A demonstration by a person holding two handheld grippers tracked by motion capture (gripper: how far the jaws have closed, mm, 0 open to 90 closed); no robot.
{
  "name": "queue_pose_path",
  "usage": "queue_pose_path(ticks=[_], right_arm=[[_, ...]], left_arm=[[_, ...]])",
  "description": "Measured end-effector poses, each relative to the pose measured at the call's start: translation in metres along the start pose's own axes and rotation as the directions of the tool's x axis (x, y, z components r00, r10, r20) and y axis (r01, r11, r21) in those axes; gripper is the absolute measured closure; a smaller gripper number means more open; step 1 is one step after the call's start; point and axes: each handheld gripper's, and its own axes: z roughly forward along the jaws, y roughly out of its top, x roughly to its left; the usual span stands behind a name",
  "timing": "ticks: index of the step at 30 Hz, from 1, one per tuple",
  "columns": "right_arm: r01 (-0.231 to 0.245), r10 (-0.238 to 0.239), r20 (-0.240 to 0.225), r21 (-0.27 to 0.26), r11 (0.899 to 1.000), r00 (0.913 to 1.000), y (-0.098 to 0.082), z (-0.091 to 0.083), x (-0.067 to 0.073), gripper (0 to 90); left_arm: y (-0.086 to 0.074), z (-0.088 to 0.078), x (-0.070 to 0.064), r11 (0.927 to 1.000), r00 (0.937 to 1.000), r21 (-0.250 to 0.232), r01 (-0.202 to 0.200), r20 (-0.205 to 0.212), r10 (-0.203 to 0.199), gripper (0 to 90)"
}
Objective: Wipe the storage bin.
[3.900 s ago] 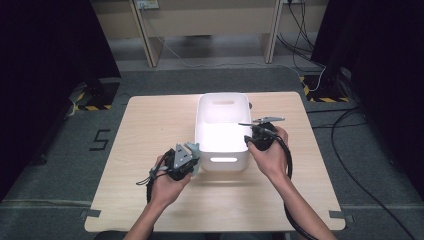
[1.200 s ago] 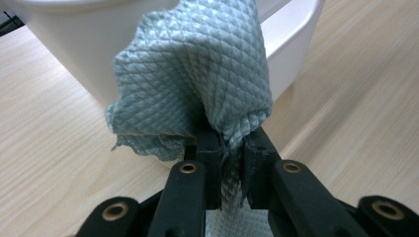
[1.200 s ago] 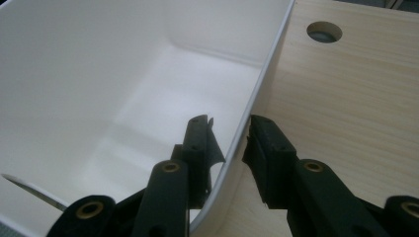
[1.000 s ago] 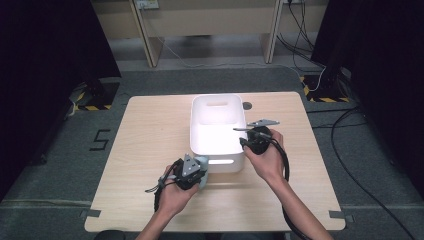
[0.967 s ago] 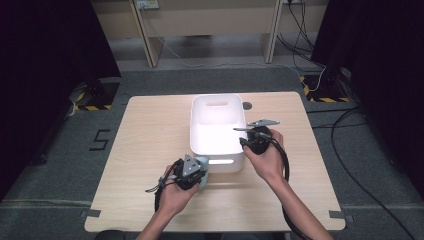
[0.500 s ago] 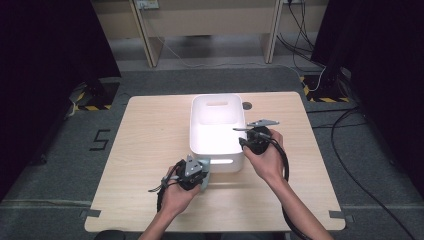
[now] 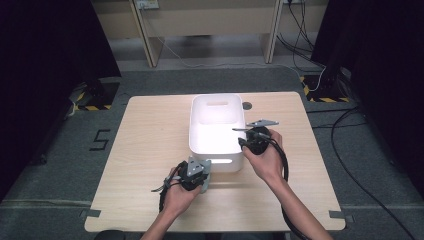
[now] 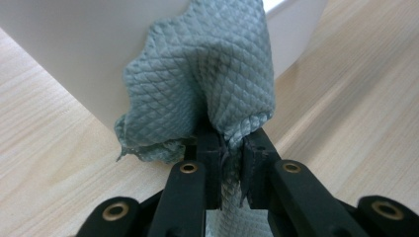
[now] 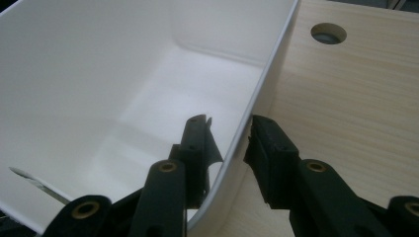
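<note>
Grey-green quilted cloth (image 8: 207,84) is pinched tight in the left tool (image 8: 230,148) and pressed against the near outer wall of the white plastic bin (image 7: 216,135) – low down, close to the wooden table (image 7: 145,135). Over on the right side, the right tool (image 9: 230,131) straddles the bin's right rim, one jaw inside, one outside, its jaws having just been opening – a gap shows at the outer pad.
</note>
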Motion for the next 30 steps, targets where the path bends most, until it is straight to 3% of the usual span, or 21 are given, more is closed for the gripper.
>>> queue_pose_path(ticks=[18,30], right_arm=[[-0.002,0.002,0.009,-0.001,1.0,1.0,0.0002,0.0004,0.0032,68.1],[-0.009,0.009,0.007,-0.002,1.0,0.9999,0.0003,0.0007,0.0031,67.3]], left_arm=[[0.0,0.0049,-0.0004,0.9993,0.9993,0.003,0.037,-0.006,-0.037,80.8],[0.0062,0.0035,-0.0055,0.998,0.999,-0.046,0.044,-0.003,-0.045,80.9]])
